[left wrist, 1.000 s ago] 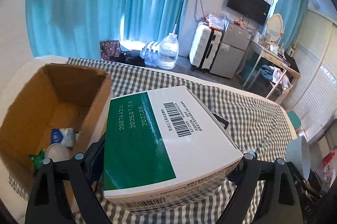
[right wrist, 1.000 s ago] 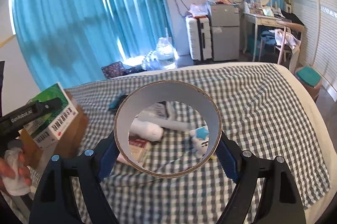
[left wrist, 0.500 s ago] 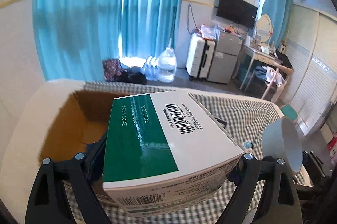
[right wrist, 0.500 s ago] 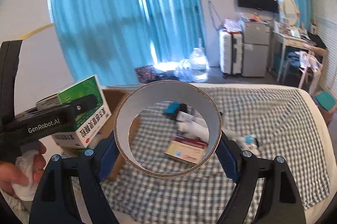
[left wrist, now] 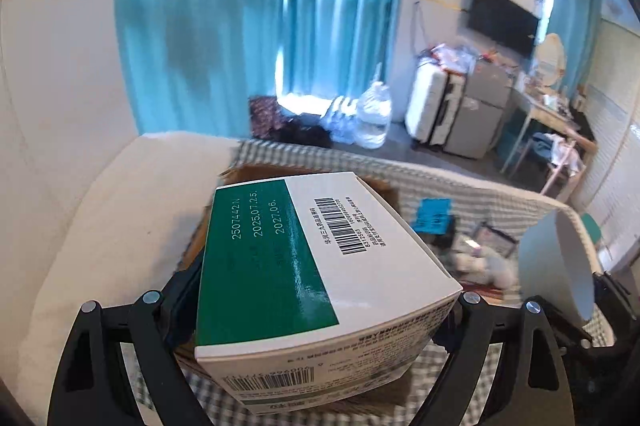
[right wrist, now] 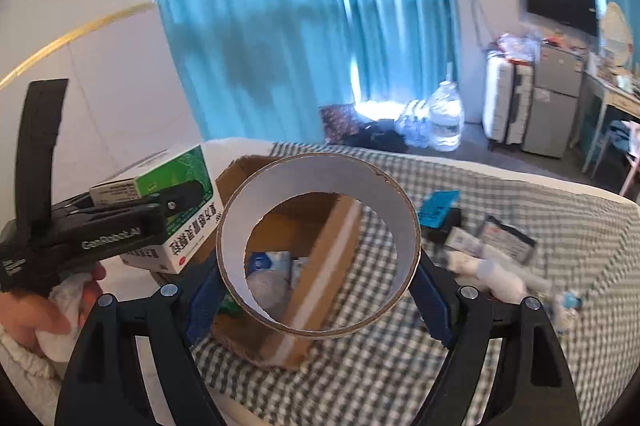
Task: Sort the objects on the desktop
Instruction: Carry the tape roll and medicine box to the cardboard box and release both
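Note:
A green and white medicine box (left wrist: 312, 266) is clamped in my left gripper (left wrist: 316, 306), which is shut on its sides. It hangs above the open cardboard box (left wrist: 256, 172) and hides most of it. My right gripper (right wrist: 320, 298) is shut on a tape roll (right wrist: 320, 172), a brown ring with a white inside. Through the ring I see the cardboard box (right wrist: 260, 342) below. In the right wrist view the medicine box (right wrist: 188, 238) sits at the left with a left finger (right wrist: 180, 192) on it. The tape roll (left wrist: 556, 266) shows at the right of the left wrist view.
A blue and white packet (right wrist: 268, 266) lies inside the box. On the checked cloth (right wrist: 520, 346) to the right lie a blue card (right wrist: 438, 208), sachets (right wrist: 504, 240), a white plush toy (right wrist: 496, 274) and a small figure (right wrist: 568, 302). A hand (right wrist: 24, 310) holds the left gripper.
Both grippers have swung left and risen a little with their loads. The medicine box now covers the cardboard box, and the tape roll has come from the loose items to the box.

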The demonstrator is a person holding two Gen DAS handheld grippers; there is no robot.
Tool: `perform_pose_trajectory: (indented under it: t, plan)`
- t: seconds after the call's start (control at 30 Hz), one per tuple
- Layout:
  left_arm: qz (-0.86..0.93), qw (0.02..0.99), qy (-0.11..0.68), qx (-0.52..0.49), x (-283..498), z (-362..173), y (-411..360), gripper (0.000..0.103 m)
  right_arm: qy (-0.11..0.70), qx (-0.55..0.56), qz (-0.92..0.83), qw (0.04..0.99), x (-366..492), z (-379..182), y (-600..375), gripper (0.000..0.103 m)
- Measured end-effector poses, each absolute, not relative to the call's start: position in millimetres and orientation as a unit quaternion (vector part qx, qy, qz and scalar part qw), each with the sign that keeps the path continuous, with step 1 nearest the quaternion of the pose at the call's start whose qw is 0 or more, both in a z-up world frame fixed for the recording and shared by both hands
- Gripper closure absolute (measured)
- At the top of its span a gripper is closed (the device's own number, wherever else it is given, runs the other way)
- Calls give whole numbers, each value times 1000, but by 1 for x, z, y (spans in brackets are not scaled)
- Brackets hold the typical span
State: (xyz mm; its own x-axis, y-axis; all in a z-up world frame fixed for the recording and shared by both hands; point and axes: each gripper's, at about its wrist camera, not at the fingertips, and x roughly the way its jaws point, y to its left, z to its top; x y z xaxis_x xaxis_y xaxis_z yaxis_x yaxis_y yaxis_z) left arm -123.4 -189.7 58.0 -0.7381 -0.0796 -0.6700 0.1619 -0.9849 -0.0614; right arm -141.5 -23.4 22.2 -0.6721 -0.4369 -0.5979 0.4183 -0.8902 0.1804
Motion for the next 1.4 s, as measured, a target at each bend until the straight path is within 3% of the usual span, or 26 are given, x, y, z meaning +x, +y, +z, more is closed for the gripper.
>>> perform_pose_trajectory:
  t: [0.6,0.63,0.67,0.7,0.83,1.4]
  plan:
    - [-893,93,77,434,-214,-20,-239,10,-75,402,-874,264,-270,-33,-83,20]
    - [-891,100,71,437,-216,-20,-240,9,-88,399,-871,272,-272,-31,-82,17]
    - [-890,109,64,439,-217,-18,-240,7,-98,394,-872,275,-273,-29,-81,5]
    - [-888,118,61,440,-216,-17,-240,2,-104,389,-873,275,-272,-27,-80,0]
    - [-892,121,59,431,-210,-6,-242,0,-109,376,-878,275,-266,-15,-76,0]
    - [-913,79,52,396,-113,52,-168,0,-19,292,-940,177,-154,53,9,0]
